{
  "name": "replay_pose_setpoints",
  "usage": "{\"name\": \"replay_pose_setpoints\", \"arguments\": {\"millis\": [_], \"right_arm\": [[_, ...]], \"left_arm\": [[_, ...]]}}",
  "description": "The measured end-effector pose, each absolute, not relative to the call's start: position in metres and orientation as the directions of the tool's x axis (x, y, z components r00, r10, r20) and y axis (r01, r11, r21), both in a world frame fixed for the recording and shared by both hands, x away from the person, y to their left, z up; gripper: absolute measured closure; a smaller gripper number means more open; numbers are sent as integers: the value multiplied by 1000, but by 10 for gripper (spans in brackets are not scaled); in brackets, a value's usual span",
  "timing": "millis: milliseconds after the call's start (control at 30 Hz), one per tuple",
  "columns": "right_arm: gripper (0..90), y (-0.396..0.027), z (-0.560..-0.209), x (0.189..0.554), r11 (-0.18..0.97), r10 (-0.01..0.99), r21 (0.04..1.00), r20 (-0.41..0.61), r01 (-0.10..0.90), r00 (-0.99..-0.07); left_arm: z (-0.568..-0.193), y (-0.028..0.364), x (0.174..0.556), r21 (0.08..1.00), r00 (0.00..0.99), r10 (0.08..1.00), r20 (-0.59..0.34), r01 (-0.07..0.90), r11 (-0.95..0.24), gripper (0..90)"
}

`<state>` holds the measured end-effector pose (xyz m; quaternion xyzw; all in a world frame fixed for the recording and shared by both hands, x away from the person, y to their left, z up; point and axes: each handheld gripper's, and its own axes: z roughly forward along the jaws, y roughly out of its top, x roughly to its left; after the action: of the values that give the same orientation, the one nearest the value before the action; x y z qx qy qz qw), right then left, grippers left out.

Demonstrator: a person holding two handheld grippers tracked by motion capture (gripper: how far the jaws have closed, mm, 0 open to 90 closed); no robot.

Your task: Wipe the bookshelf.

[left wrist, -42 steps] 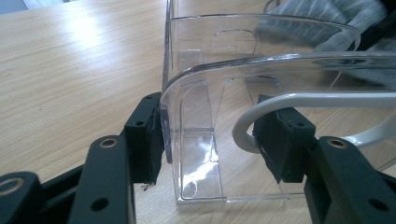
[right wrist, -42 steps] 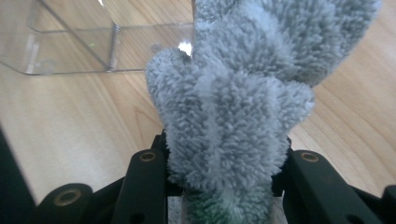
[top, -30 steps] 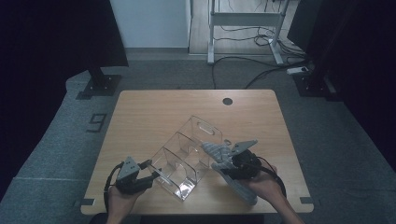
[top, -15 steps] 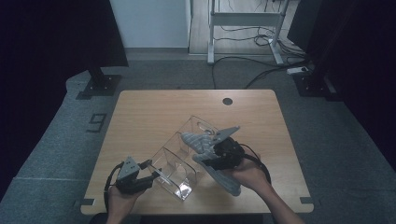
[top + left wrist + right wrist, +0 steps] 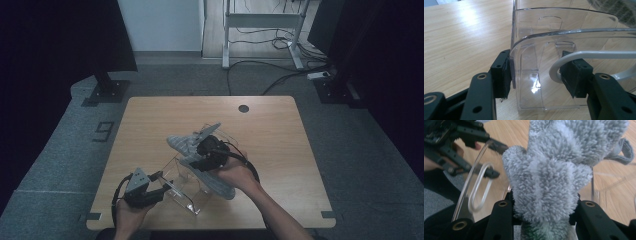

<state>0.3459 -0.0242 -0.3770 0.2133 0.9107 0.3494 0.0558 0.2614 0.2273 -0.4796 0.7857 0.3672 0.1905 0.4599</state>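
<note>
The left claw (image 5: 162,189) had the near end wall of the clear bin (image 5: 192,172) nipped between its pads, half closed, pinning it to the table (image 5: 150,120). The right claw (image 5: 544,217) was clamped on a grey fluffy cloth (image 5: 187,145) and held it over the bin's middle. I took this for the wiping step: the cloth was carried in but not yet down inside. Next the right hand would need to tilt and lower the cloth between the thin dividers without knocking them. A white loop handle (image 5: 579,56) sat against the left claw's inner pad. The bin stood near the table's front edge; the far half lay bare, giving room to swing.
</note>
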Motion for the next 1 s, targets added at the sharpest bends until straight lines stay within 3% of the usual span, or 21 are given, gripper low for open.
{"name": "replay_pose_setpoints", "arguments": {"millis": [567,1000], "right_arm": [[628,36,-404,372,733,434,581,0,353,-901],[641,22,-408,364,738,430,577,-2,350,-903]], "left_arm": [[-479,226,261,861,655,754,-38,404,-307,448],[-478,223,260,855,641,767,-27,413,-315,452]]}}
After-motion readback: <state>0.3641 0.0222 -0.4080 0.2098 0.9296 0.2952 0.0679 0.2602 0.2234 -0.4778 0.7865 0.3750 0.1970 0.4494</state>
